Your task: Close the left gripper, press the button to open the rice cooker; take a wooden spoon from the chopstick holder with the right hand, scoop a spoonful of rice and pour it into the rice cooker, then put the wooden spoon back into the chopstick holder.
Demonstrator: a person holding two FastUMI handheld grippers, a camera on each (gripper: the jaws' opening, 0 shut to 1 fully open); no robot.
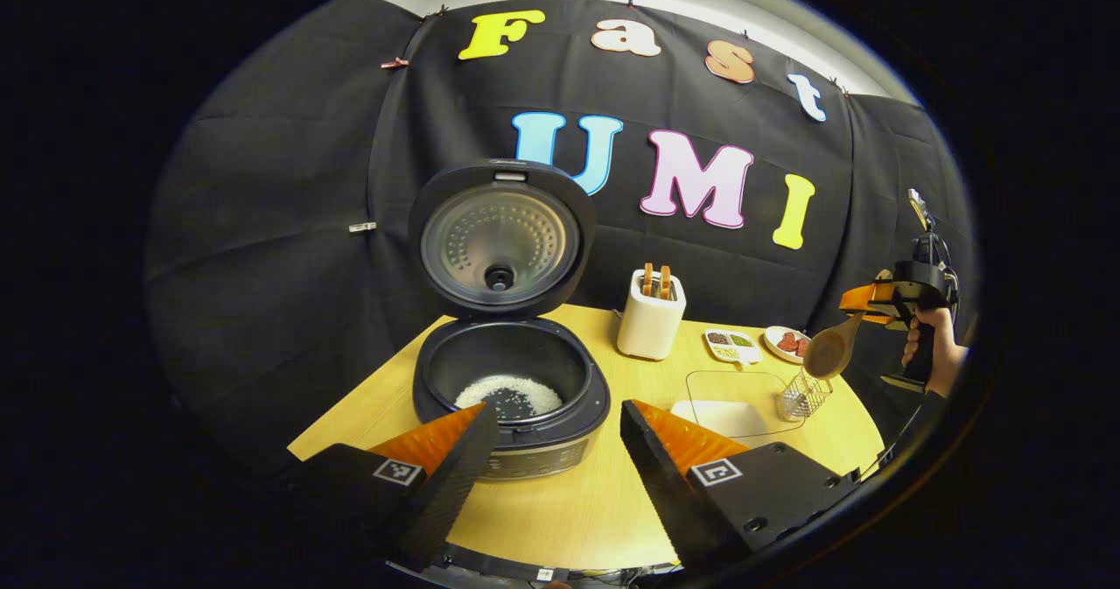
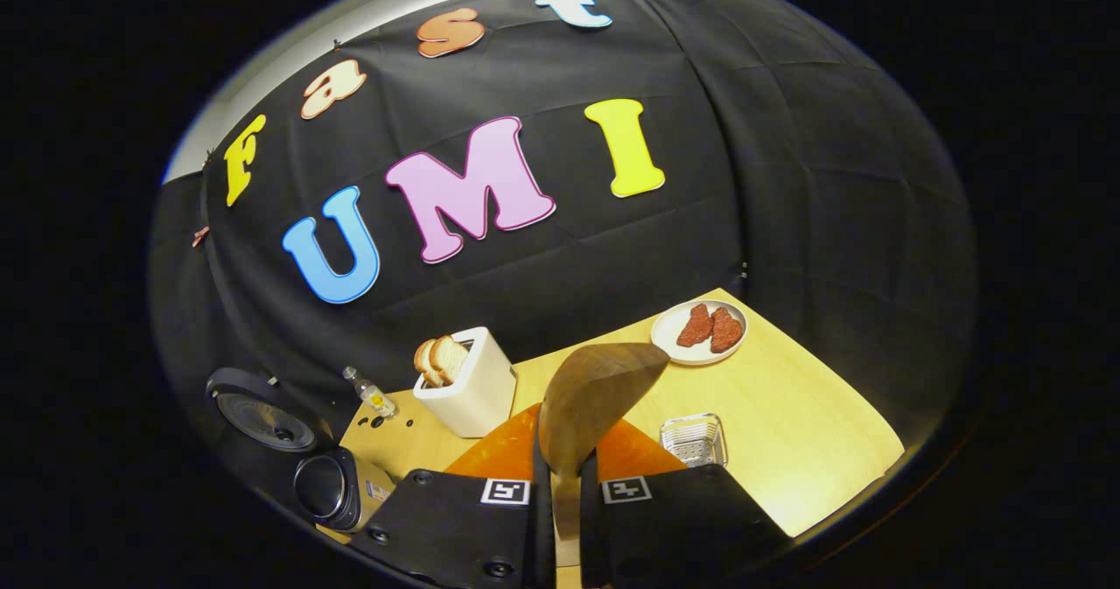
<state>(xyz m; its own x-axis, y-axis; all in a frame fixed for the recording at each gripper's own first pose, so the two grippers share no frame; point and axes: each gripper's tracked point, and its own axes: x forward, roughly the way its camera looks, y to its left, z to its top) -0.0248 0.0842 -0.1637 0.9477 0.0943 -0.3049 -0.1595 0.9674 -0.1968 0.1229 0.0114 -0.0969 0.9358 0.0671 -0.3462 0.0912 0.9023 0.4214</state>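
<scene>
A white toaster (image 2: pixel 468 388) holding bread slices (image 2: pixel 440 357) is seen, with a small bottle (image 2: pixel 371 396) beside it and a plate of red pieces (image 2: pixel 700 331) farther off.

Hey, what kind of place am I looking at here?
Probably a staged kitchen counter inside a booth: an open rice cooker, a toaster with bread, and a plate of meat on a wooden table.

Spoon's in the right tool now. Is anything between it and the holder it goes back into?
Nothing visible. In the left gripper view the spoon hangs just above the wire holder, bowl down, with open air between them. The clear tray sits beside the holder, not under the spoon. The right tool grips the handle.
</scene>
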